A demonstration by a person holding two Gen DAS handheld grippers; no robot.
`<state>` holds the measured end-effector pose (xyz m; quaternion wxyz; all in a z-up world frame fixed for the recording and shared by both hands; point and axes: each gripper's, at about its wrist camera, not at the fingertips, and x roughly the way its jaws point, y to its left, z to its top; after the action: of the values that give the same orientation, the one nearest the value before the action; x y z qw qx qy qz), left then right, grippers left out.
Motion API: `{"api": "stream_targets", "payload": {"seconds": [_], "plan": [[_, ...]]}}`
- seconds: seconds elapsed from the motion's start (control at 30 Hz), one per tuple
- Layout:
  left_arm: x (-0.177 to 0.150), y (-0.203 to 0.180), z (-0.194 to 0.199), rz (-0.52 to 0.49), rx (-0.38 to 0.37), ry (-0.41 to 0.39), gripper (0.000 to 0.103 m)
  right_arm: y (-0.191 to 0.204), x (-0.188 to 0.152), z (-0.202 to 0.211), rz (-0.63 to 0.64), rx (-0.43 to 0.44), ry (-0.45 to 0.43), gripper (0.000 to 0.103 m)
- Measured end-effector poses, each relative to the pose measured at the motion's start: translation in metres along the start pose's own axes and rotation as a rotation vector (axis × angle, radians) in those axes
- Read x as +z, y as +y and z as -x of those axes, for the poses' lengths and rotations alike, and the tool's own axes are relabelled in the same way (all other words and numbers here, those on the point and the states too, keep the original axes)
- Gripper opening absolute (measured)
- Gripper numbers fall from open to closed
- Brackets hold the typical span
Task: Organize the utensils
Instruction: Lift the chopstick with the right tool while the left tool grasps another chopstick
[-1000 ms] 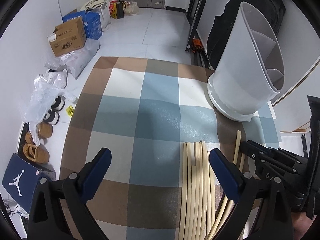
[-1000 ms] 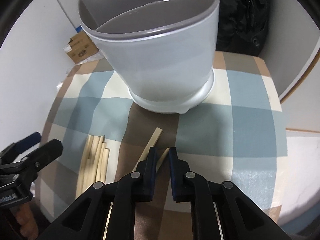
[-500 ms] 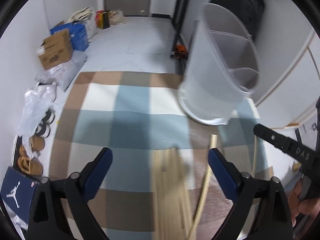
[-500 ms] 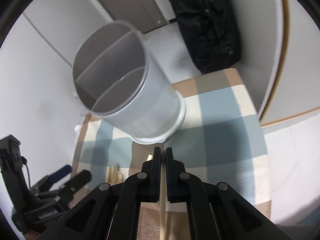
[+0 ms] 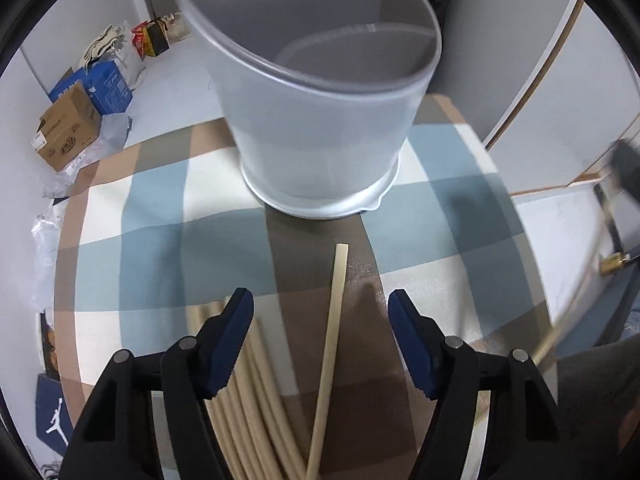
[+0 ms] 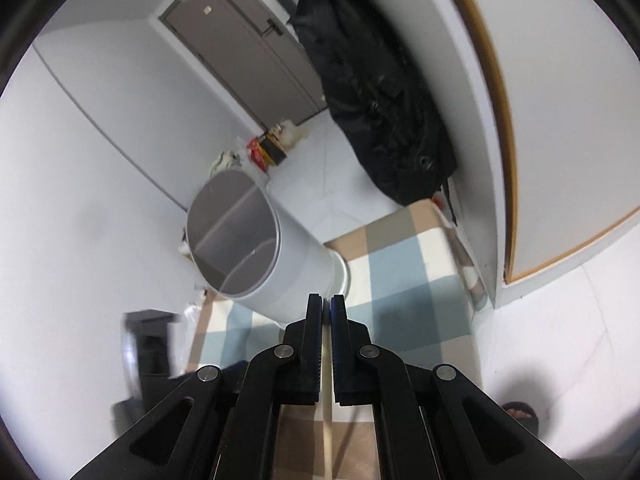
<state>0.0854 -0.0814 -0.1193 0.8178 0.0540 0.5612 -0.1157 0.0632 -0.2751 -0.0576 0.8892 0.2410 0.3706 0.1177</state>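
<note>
- Since a second ago, left claw (image 5: pixel 320 320) slid over from the bundle of chopsticks (image 5: pixel 244 404); its jaws have just been closing in, now half-wide, straddling a single chopstick (image 5: pixel 334 320) that lies flat between them. Pads not touching it, so we call it open.
- Right claw (image 6: pixel 326 306) has come up off the table since then; its view went from a close-up of the holder to a look down on it from above.
- Right jaws are clamped on a pale chopstick (image 6: pixel 327 420); we see a thin strip of it in the slit between the pads and running back under the claw.
- Left view only: bundle sits under and behind the left finger (image 5: pixel 236 320), lone chopstick's squared tip points ahead at the utensil holder (image 5: pixel 320 128), which stands dead ahead on the checked cloth (image 5: pixel 152 220). Far right edge shows a blurred pale stick (image 5: pixel 576 300) in the air; the black thing at its top is too smeared to call.
- Right view only: the holder (image 6: pixel 280 264) is ahead and left of the claw tips, open mouth visible with its dividers, nothing visible inside. Black bag (image 6: pixel 372 100) and door (image 6: pixel 248 52) are beyond it, and a blurred dark shape (image 6: pixel 152 344) sits low left of the claw.
- Left view also catches the cardboard box (image 5: pixel 68 132) on the floor far left; right view doesn't.
</note>
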Motion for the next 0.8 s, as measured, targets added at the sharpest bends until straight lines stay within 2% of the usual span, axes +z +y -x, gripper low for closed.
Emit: {"api": "stream_targets", "payload": {"seconds": [0.03,0.1,0.17,0.23,0.47,0.57,0.67,0.7,0.8], "plan": [[-0.001,0.0,-0.001,0.002,0.0,0.004,0.06,-0.003,0.001,0.004,-0.003,0.004,-0.006,0.003],[-0.002,-0.002,-0.007,0.004,0.042,0.02,0.049,-0.007,0.002,0.011,-0.008,0.009,-0.018,0.003],[-0.002,0.001,-0.01,0.018,0.047,0.027,0.041,-0.01,0.003,0.015,-0.012,0.01,-0.024,0.003],[0.0,0.002,-0.01,0.037,0.055,0.013,0.04,-0.013,0.005,0.018,-0.022,0.02,-0.027,0.003],[0.002,-0.003,-0.008,0.084,-0.001,-0.005,0.005,-0.015,0.005,0.027,-0.016,0.03,-0.045,0.003],[-0.004,-0.004,0.003,0.092,-0.015,-0.068,0.005,-0.015,0.004,0.029,-0.017,0.032,-0.051,0.003],[-0.009,-0.005,0.014,0.079,0.009,-0.128,0.003,-0.015,0.003,0.03,-0.018,0.032,-0.051,0.003],[-0.008,-0.006,0.016,0.073,0.024,-0.136,0.002,-0.015,0.003,0.029,-0.017,0.032,-0.049,0.003],[-0.01,-0.002,0.016,0.091,-0.01,-0.131,0.0,-0.013,0.002,0.03,-0.008,0.028,-0.051,0.003]]}}
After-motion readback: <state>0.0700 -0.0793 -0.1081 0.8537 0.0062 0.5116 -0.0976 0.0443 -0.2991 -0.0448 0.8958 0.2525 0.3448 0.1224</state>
